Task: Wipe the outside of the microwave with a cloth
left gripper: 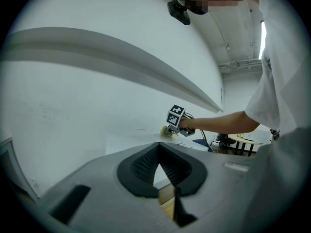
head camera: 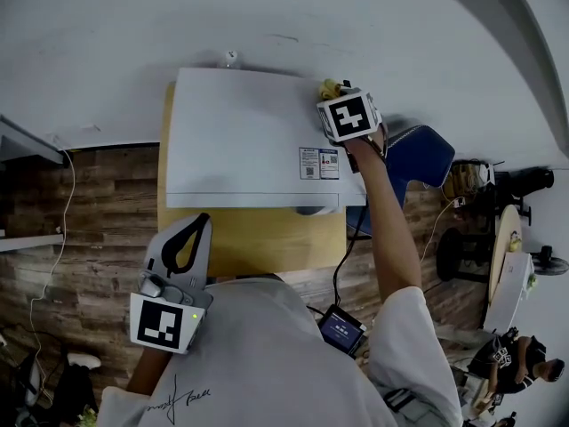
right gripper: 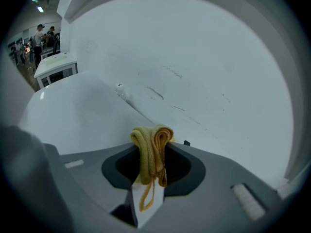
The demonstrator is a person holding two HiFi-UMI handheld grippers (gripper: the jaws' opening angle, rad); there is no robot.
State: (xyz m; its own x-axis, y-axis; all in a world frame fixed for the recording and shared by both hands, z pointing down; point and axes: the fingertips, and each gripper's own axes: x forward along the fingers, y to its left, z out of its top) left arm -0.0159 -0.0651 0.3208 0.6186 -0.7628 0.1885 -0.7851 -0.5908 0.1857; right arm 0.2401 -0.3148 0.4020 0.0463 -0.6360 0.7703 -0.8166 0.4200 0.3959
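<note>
A white microwave point(head camera: 249, 140) stands on a wooden table point(head camera: 267, 238) against the white wall; I look down on its flat top. My right gripper point(head camera: 333, 90) is at the top's far right corner, shut on a folded yellow cloth point(right gripper: 151, 147) that bulges out between its jaws. The cloth point(head camera: 330, 88) shows as a small yellow tuft at the microwave's back edge. My left gripper point(head camera: 197, 222) hangs near the table's front left, off the microwave, its jaws shut with nothing between them. The right gripper point(left gripper: 171, 128) and the cloth point(left gripper: 166, 131) appear far off in the left gripper view.
A sticker label point(head camera: 319, 163) sits on the microwave top near its right front. A blue chair point(head camera: 418, 158) and a round table point(head camera: 507, 265) stand to the right. A black cable point(head camera: 345, 256) and a small screen device point(head camera: 342, 329) hang by my body. Wood floor point(head camera: 89, 229) lies left.
</note>
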